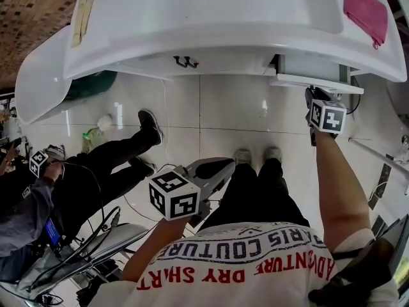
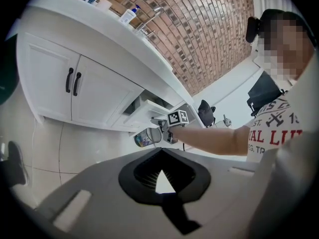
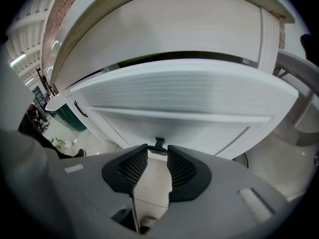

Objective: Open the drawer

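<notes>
Clamping the drawer handle (image 3: 159, 144) with only the tips of our part-open right gripper (image 3: 157, 152), we could slip off pulling crookedly.

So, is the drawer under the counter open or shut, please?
Partly open: the drawer juts out from the cabinet, with the right gripper shut on its handle.
</notes>
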